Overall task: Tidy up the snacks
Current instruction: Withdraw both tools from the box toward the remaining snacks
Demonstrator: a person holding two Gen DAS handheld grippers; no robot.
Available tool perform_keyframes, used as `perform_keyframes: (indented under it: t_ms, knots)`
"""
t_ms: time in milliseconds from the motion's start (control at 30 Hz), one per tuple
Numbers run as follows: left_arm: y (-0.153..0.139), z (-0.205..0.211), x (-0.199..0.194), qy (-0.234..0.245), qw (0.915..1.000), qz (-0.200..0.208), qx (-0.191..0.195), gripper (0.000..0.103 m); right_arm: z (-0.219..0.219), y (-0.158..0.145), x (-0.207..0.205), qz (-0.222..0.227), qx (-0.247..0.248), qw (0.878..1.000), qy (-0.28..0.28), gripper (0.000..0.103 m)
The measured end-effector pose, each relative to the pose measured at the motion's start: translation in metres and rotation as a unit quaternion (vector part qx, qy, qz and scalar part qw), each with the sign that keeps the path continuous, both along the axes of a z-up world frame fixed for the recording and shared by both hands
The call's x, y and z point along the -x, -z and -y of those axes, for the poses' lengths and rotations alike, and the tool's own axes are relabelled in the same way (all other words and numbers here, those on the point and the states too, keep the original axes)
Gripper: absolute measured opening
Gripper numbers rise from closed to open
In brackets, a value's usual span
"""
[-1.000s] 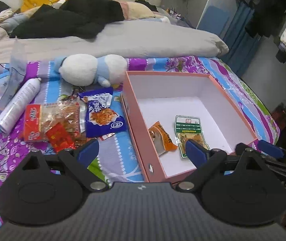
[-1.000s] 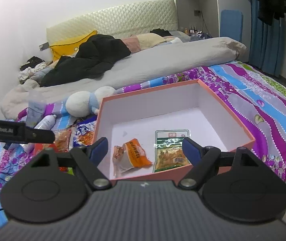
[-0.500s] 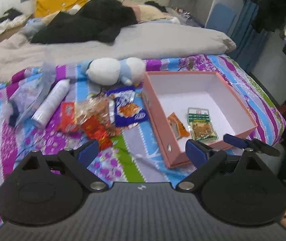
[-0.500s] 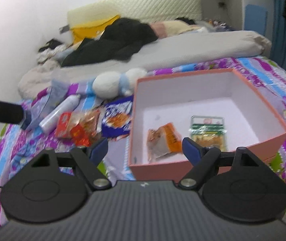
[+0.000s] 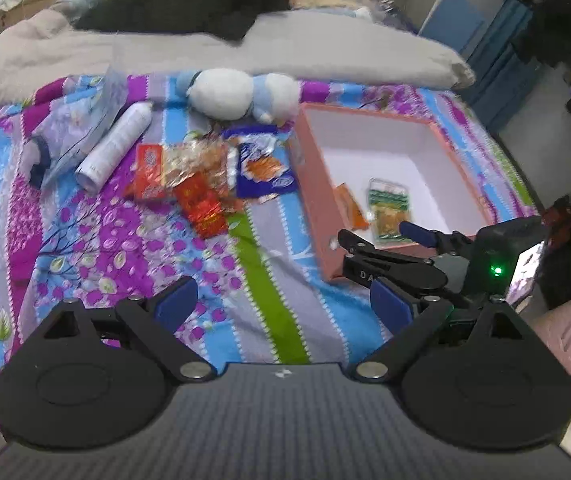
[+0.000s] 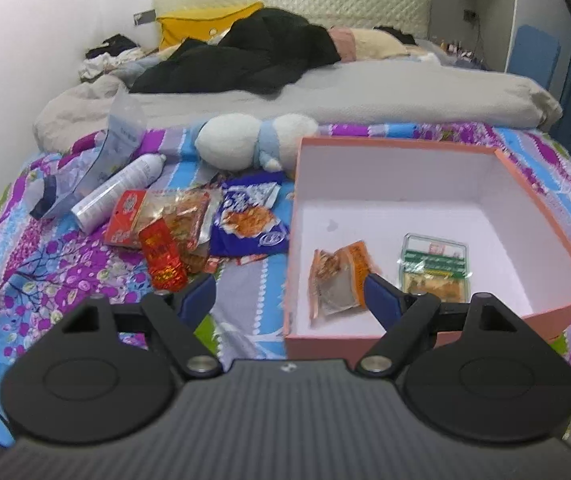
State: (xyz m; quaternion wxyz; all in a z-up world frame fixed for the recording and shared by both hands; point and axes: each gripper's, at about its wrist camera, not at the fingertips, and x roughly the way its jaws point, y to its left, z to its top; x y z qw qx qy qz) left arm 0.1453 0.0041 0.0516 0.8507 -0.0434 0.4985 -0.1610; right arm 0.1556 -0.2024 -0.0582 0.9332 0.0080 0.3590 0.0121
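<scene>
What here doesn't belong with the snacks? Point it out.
Three non-snack things lie by the snack pile on the bed: a white spray can lying on its side, a clear plastic pouch and a plush toy against the pink box. In the box, the orange packet lies crumpled and askew beside the flat green packet.

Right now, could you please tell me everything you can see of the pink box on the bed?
The pink box is a shallow, open, lidless carton, seemingly cardboard, salmon pink outside and white inside. It sits flat on the patterned bedspread, right of the loose snack pile, with the plush toy at its far left corner. Two packets lie on its floor: an orange packet and a green-labelled packet, apart from each other. Neither hand-held gripper touches it.
</scene>
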Motion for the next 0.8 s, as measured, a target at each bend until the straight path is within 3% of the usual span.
perform_keyframes:
  t_ms: [100,267,533,800]
  knots:
    - [0.008,-0.005,-0.007,-0.014,0.9992,-0.032,0.021,0.095,-0.008,0.008,-0.002,-0.016,0.01,1.0,-0.011,0.082]
    - [0.022,-0.002,-0.017,-0.024,0.9977,-0.063,0.005,0.094,-0.018,0.015,-0.01,-0.028,0.015,0.999,-0.022,0.082]
    - [0.038,-0.009,-0.048,-0.046,0.9973,-0.056,0.014,0.094,-0.028,0.023,-0.023,-0.027,0.015,0.999,-0.038,0.082]
    - [0.052,-0.043,-0.117,-0.077,0.9968,-0.008,0.02,0.095,-0.056,0.033,-0.039,-0.007,0.041,0.995,-0.087,0.082]
